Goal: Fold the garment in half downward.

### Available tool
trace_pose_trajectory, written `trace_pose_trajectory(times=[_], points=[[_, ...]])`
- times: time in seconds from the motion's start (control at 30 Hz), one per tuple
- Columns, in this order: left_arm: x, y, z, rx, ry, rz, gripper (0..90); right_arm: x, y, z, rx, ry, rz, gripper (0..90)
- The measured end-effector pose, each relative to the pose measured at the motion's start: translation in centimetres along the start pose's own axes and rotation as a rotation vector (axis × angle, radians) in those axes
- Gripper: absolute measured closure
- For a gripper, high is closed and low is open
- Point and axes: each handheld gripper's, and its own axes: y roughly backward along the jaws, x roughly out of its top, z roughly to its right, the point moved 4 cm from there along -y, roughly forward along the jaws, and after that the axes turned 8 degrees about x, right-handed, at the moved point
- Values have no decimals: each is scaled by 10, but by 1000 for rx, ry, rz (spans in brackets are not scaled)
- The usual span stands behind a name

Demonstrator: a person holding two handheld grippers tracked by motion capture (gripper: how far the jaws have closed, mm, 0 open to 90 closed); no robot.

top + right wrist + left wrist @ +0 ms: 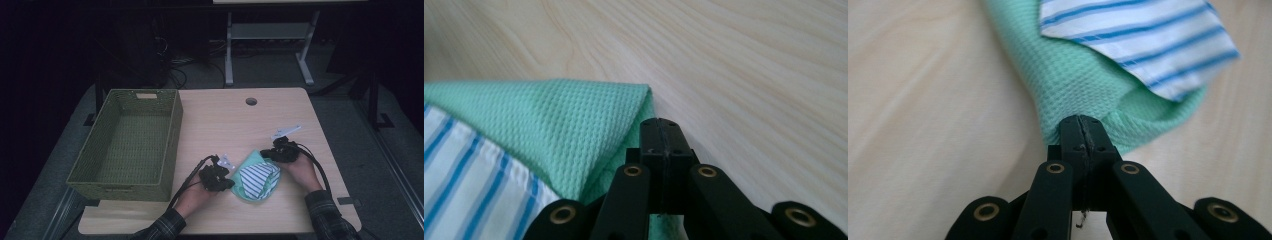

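Note:
A mint-green waffle cloth [250, 192] lies folded on the wooden table [225, 120] near its front edge. A white cloth with blue stripes [257, 177] rests on top of it. My left gripper [230, 183] is at the bundle's left side. In the left gripper view its jaws [1082, 126] are shut on the rolled edge of the green cloth [1073, 75], below the striped cloth [1143, 40]. My right gripper [273, 155] is at the bundle's far right corner. Its jaws [660, 128] are shut on the corner of the green cloth [554, 125], beside the striped cloth [469, 175].
A green woven basket [172, 135] stands on the table's left side, close to my left hand. A round cable hole [251, 101] sits near the far edge. A desk frame [270, 35] stands on the floor beyond the table.

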Motion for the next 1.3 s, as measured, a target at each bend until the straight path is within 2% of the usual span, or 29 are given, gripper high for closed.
trace_pose_trajectory(times=[0.13,0.33,0.5,0.57,0.73,0.83,0.93,1.13,1.27,1.3], points=[[2,-1,-13,47,9,2,891,-7,8,0,-16,-4,-14,894],[7,-5,-29,68,26,8,892,-19,18,-5,-21,-17,-15,894],[9,-8,-39,85,48,23,894,-28,25,-10,-26,-5,-20,894],[10,-9,-43,96,41,25,895,-31,28,-12,-28,-3,-25,894],[15,-12,-52,110,45,31,895,-39,32,-20,-28,4,-21,894],[16,-14,-58,107,56,38,894,-42,35,-23,-20,-6,-25,894],[15,-10,-58,100,71,43,891,-45,38,-24,-28,-2,-15,894],[9,6,-56,81,93,66,755,-38,51,-22,-36,2,54,894],[3,19,-52,96,103,79,616,-30,54,-16,-40,5,86,894],[2,21,-51,98,109,83,577,-27,52,-15,-45,3,76,894]])
